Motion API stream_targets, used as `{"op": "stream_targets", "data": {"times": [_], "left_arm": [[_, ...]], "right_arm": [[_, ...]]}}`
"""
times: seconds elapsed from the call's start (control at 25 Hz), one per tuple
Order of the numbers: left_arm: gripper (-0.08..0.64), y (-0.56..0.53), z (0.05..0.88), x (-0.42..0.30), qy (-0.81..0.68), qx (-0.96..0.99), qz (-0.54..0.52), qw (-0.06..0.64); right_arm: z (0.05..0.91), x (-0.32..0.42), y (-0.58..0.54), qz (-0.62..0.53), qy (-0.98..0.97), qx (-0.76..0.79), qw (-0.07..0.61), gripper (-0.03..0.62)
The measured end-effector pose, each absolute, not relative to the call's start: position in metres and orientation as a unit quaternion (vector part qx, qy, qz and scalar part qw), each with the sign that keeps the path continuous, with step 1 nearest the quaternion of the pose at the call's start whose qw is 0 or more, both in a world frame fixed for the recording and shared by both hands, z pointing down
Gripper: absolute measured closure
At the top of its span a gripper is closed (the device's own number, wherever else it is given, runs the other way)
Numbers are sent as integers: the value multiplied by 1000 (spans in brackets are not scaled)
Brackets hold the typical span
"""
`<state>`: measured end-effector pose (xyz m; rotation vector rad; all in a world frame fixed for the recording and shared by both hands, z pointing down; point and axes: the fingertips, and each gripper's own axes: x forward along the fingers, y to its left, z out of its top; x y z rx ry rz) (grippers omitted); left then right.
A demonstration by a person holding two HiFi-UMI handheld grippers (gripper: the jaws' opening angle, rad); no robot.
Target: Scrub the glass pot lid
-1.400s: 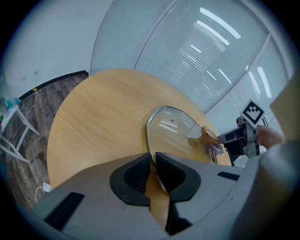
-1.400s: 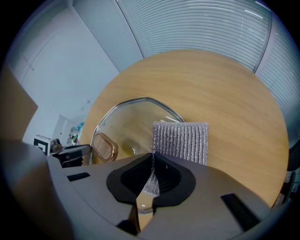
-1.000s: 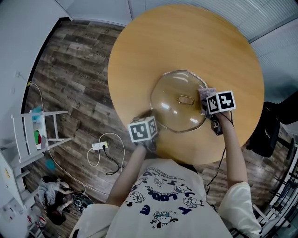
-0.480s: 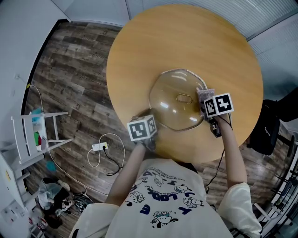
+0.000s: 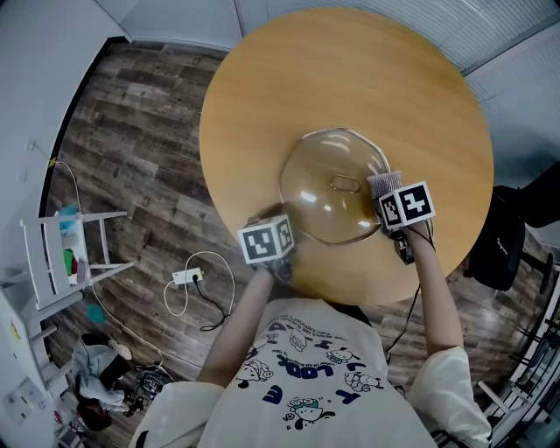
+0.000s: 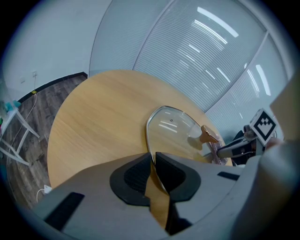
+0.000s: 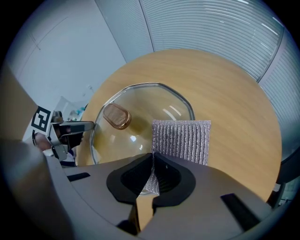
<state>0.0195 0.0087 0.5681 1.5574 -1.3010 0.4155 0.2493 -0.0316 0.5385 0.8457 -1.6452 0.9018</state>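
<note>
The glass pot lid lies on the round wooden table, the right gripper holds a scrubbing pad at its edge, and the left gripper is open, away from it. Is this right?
Not the left gripper: it is shut on the rim of the glass pot lid, as the left gripper view shows. The rest is right.

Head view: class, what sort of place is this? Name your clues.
Probably an office or meeting room rather than a kitchen: a round wooden table, slatted window blinds, and a power strip lying on the plank floor.
</note>
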Motion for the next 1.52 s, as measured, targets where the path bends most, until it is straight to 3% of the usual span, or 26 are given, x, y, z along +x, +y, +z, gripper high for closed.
{"op": "stream_targets", "data": {"times": [1.52], "left_arm": [[518, 9, 568, 20, -538, 653, 172, 504]], "right_arm": [[539, 222, 21, 376, -696, 310, 527, 555]]}}
